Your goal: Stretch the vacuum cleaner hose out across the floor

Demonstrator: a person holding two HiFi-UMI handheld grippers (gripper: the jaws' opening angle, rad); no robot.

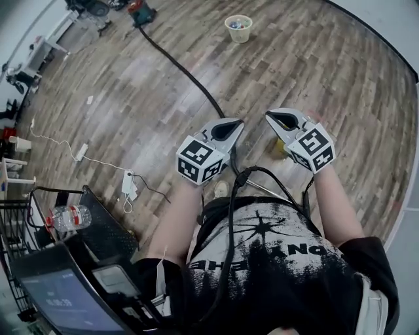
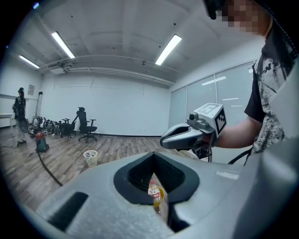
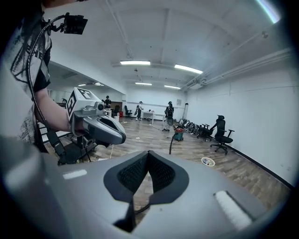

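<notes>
The black vacuum hose point(image 1: 186, 72) runs across the wooden floor from the red-and-teal vacuum cleaner point(image 1: 140, 10) toward me and disappears beneath my grippers. My left gripper point(image 1: 237, 122) and right gripper point(image 1: 270, 116) hang side by side above the floor, both shut and holding nothing. In the left gripper view the shut jaws point(image 2: 154, 154) frame a small bottle point(image 2: 155, 192) on the floor; the vacuum cleaner point(image 2: 41, 142) and hose point(image 2: 48, 169) lie far left. The right gripper view has its shut jaws point(image 3: 148, 153) low, with the left gripper point(image 3: 100, 128) and vacuum cleaner point(image 3: 178, 134) beyond.
A pale bucket point(image 1: 238, 28) with small items stands past the hose. A white power strip and cable point(image 1: 128, 183) lie left of me. A cart point(image 1: 72, 262) with a screen and water bottle point(image 1: 69, 216) sits at lower left. Office chairs point(image 3: 220, 134) and people stand far off.
</notes>
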